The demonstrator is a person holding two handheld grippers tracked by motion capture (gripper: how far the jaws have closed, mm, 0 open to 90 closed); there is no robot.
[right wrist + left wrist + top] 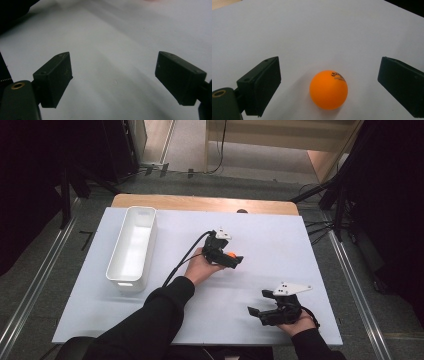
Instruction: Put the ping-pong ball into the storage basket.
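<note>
An orange ping-pong ball (328, 89) with dark print rests on the white table sheet, between the wide-apart jaws of my left gripper (329, 86), touching neither. From above, the ball (232, 254) peeks out at the tip of the left gripper (234, 258), near the middle of the table. My right gripper (256, 306) lies low at the front right, held by a hand, pointing left. Its jaws (113, 78) stand open over bare white sheet with nothing between them.
A long white bin (132, 247) stands on the left part of the white table sheet (280, 245), looking empty. A wooden table edge (200, 202) runs along the back. A black cable (182, 260) trails from the left gripper over the sleeve.
</note>
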